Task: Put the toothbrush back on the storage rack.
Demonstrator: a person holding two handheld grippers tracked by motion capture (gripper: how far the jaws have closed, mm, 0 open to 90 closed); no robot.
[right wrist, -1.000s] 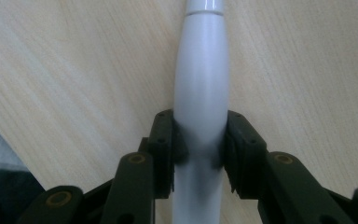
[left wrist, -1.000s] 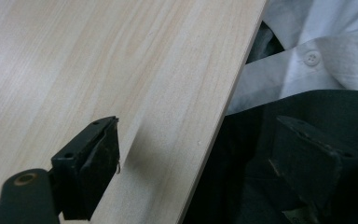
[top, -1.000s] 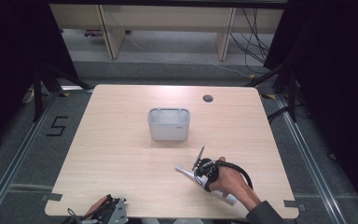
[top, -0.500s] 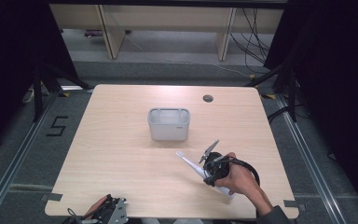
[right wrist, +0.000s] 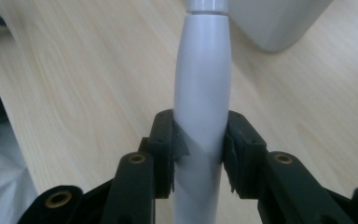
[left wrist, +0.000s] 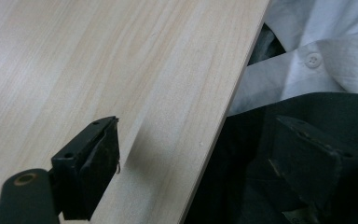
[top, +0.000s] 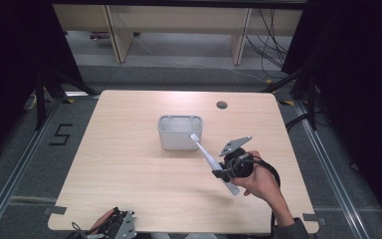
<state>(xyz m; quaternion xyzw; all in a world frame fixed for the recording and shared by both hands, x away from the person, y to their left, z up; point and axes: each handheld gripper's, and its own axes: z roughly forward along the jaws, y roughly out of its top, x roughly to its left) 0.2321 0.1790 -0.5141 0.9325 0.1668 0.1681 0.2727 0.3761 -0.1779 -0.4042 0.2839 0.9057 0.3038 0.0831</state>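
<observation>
A white electric toothbrush (top: 206, 155) hangs above the table, with my right gripper (top: 220, 172) shut on its handle. Its brush head points up and left and reaches the near right corner of the grey container (top: 179, 140) at mid-table. In the right gripper view the thick white handle (right wrist: 203, 70) is pinched between both pads of the right gripper (right wrist: 200, 135), and the container's rounded wall (right wrist: 275, 23) lies just beyond. My left gripper (top: 114, 226) rests at the table's front edge; in the left gripper view that left gripper (left wrist: 198, 135) stands open across the edge, holding nothing.
The wooden table (top: 129, 174) has a round cable hole (top: 222, 105) at the back right. Wooden shelf legs and cables stand on the floor beyond it. A white shirt (left wrist: 317, 51) and dark clothing lie just past the table's front edge.
The right gripper has risen with the toothbrush and carried it towards the container, so the brush head now reaches its near right corner. The left gripper has stayed in place.
</observation>
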